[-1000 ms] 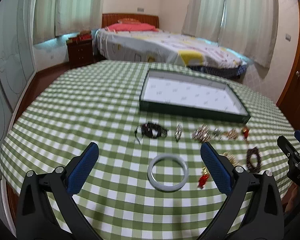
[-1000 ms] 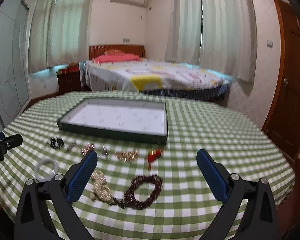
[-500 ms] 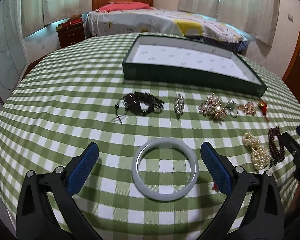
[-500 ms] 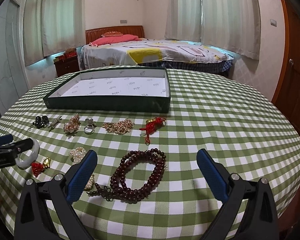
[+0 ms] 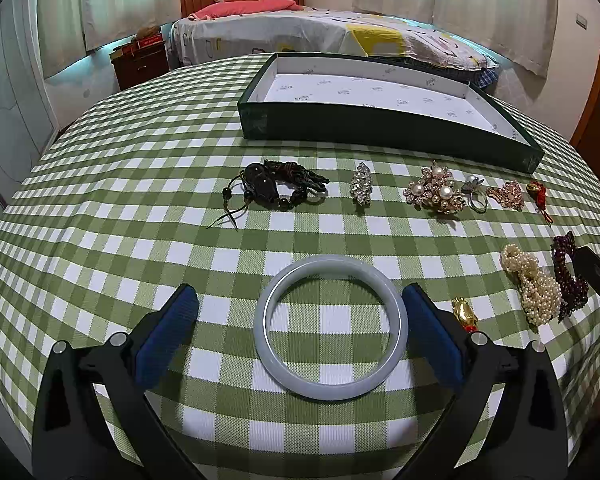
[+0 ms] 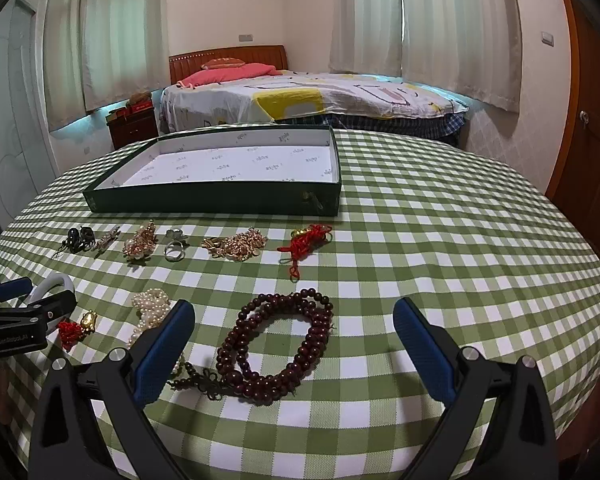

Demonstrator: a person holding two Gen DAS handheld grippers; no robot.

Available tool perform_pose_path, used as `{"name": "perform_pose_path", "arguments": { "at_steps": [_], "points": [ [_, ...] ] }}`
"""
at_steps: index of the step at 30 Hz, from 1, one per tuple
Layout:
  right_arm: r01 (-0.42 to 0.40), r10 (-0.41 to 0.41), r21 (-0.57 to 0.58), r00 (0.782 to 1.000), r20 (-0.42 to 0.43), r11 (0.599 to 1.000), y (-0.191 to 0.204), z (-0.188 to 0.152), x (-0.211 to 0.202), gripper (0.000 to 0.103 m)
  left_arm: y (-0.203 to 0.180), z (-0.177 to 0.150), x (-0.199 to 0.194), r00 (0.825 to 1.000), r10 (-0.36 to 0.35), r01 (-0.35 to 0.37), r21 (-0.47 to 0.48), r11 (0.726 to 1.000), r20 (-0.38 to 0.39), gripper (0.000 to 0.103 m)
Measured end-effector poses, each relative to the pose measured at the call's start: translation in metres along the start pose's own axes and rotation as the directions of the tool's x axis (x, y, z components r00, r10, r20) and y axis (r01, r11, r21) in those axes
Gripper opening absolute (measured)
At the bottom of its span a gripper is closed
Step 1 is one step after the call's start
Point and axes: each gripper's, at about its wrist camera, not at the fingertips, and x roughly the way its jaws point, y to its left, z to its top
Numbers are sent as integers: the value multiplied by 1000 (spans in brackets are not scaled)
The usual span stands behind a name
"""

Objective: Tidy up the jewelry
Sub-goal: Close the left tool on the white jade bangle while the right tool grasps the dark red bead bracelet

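A pale jade bangle [image 5: 330, 327] lies flat on the checked cloth, between the fingers of my open left gripper [image 5: 300, 318], its right side close to the right pad. A dark red bead bracelet [image 6: 278, 346] lies between the fingers of my open right gripper [image 6: 294, 344], nearer the left finger. Loose on the cloth are a black cord bracelet [image 5: 278, 187], a crystal brooch [image 5: 361, 187], a pearl brooch [image 5: 436, 194], a ring [image 5: 476, 198] and a pearl strand [image 5: 534, 284]. The green tray [image 5: 380, 124] with a white lining holds nothing.
A gold and red charm [image 5: 465, 314] lies right of the bangle. A gold chain [image 6: 236, 245] and a red knot charm [image 6: 306, 240] sit before the tray [image 6: 220, 200]. The round table's edge curves close below both grippers. A bed and a nightstand stand behind.
Both grippers have come lower and closer to the cloth. The bangle now sits between the left fingers and the dark beads between the right fingers. Neither has closed.
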Motion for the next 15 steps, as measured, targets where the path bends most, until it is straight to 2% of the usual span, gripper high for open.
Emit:
{"name": "perform_pose_path", "arguments": {
  "at_steps": [3,4,5,7,15],
  "points": [
    [2,-2,14,1000,-13,1000,-2,-1,3,97,1,-1,-1,1000,-3,3,-6,1000,-4,98],
    [4,-4,20,1000,-18,1000,-3,0,3,97,1,-2,-3,1000,3,-3,-11,1000,1,91],
    [7,-6,29,1000,-22,1000,-5,0,4,97,3,-2,-5,1000,8,-8,-18,1000,11,78],
    [8,-7,43,1000,-29,999,-10,0,6,97,7,-1,-8,1000,10,-9,-32,999,19,69],
    [9,-7,35,998,-60,999,-6,-1,12,96,7,0,-10,1000,-1,2,-33,999,23,69]
  ]
}}
